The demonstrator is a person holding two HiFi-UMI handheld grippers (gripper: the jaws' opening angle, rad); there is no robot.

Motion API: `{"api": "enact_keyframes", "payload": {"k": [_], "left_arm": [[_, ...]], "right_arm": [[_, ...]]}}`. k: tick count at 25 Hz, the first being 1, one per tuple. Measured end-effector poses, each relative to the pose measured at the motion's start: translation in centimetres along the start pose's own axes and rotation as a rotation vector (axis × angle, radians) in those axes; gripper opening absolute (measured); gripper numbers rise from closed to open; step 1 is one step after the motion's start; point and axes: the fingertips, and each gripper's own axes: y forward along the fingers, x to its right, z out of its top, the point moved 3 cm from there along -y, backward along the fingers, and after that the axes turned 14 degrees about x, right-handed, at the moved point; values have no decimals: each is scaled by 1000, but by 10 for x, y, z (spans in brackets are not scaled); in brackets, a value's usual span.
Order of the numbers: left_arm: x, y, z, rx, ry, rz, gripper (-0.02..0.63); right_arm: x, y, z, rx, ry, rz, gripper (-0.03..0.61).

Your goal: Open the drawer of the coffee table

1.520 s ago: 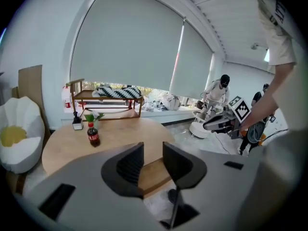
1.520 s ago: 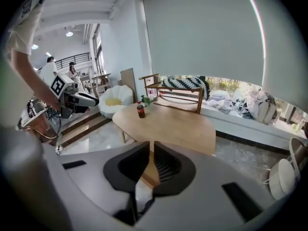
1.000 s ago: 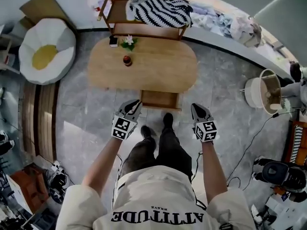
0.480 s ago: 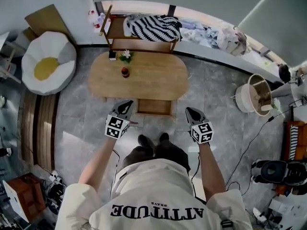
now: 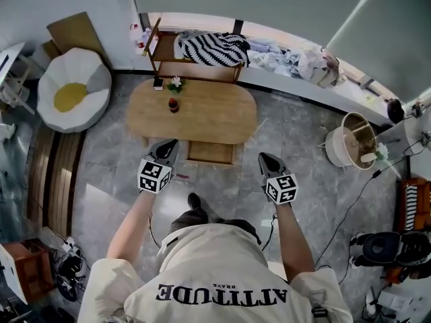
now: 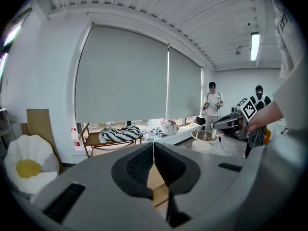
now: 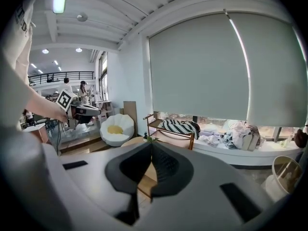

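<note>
Overhead, the head view shows the coffee table [image 5: 202, 116] ahead of the person. Its drawer [image 5: 210, 153] is pulled out on the near side, facing grey floor. A potted flower [image 5: 176, 83] and a small red object [image 5: 174, 104] sit on top. A striped blanket [image 5: 212, 48] lies on a wooden rack [image 5: 195, 69] beyond, a white cushion [image 5: 73, 89] to the left and a basket [image 5: 350, 140] to the right. Both forearms reach forward, with the left gripper [image 5: 169, 142] and right gripper [image 5: 263, 157] flanking the drawer without touching it.

In the left gripper view, the jaws meet tip to tip and hold nothing. In the right gripper view, the jaws are likewise closed and empty.

Against a second ago, the person stands taller and both grippers are higher. The drawer remains out.
</note>
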Motion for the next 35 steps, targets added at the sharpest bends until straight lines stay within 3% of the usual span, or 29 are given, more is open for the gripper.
{"api": "enact_keyframes", "payload": {"k": [12,19,25,35], "left_arm": [[109,-55,10,49,-10,35,20],[143,-79,18,58,-14,54,20],[145,-104,28,69,-5,48,20],[112,-121,34,77,3,21,20]], "right_arm": [[-6,-91,14,41,-44,69,18],[-13,-118,20,45,-59,79,20],[-23,-131,24,55,-64,53,20],[-28,-144,30,70,-63,-46,18]]}}
